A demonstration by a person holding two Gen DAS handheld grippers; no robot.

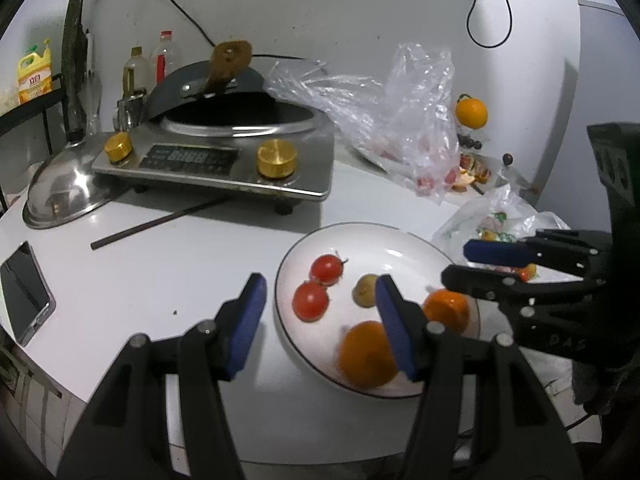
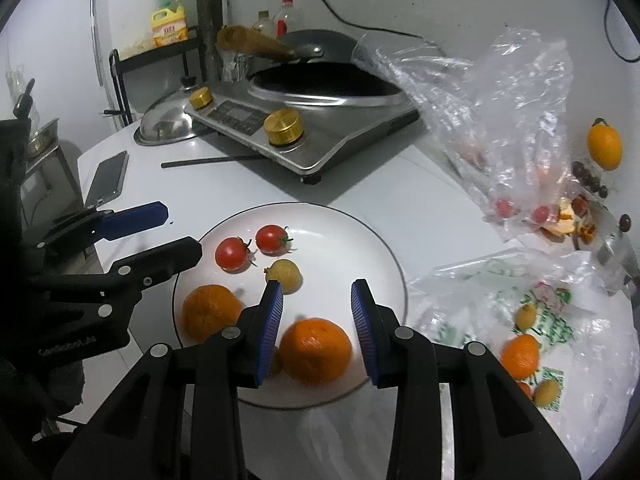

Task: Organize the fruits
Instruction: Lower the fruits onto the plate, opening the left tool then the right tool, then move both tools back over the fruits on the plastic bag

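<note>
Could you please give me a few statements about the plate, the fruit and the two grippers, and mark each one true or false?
1. Two red tomatoes lie on the white plate. True.
2. The right gripper is clamped on an orange. False: its blue pads stand apart from the orange, which rests on the plate between them.
3. The plate holds two oranges. True: a second orange lies to the left in the right wrist view.
4. The left gripper grips a tomato. False: it is open and holds nothing.
5. More fruit lies on the plastic bag beside the plate. True.
</note>
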